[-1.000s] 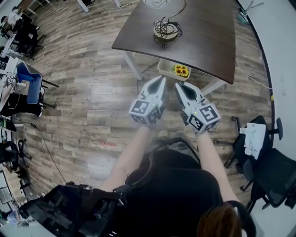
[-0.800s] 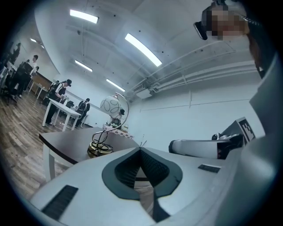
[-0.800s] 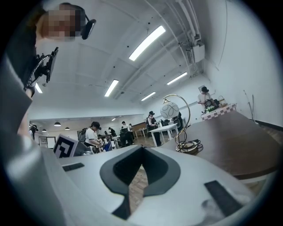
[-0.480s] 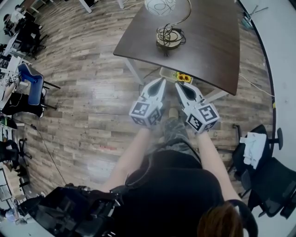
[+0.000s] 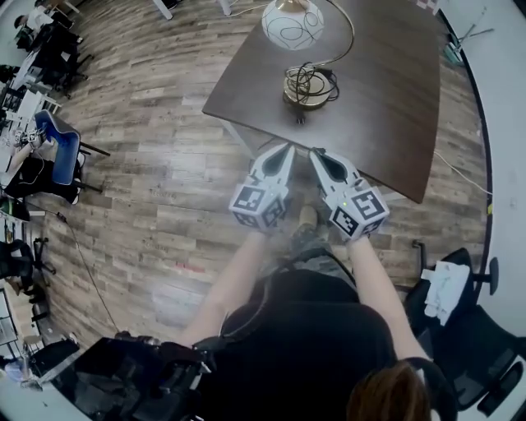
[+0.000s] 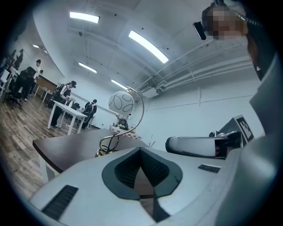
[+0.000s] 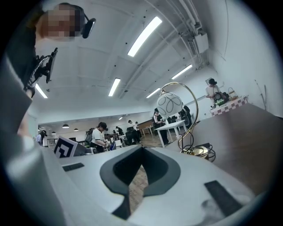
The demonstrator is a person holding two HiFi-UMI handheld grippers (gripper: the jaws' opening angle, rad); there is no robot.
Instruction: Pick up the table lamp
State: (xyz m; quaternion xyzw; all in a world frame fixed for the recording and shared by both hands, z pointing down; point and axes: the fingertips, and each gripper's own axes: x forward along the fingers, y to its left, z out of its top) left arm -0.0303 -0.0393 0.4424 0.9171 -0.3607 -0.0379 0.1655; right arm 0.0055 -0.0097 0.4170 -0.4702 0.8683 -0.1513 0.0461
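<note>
Table lamp [image 5: 307,85] far on table [image 5: 386,99]; left gripper [image 5: 287,150], right gripper [image 5: 315,153] closed, empty. Open jaws before reaching stem.

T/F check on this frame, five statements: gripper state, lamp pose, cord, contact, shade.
1. The left gripper and the right gripper both have their jaws together with nothing between them. True.
2. The table lamp lies tipped over on the floor. False: it stands upright on the dark table.
3. A black cord is coiled at the lamp's base. True.
4. The left gripper is clamped on the lamp's gold arm. False: both grippers are apart from the lamp, near the table's near edge.
5. The lamp's shade is a square black box. False: it is a round white globe with thin dark lines.
</note>
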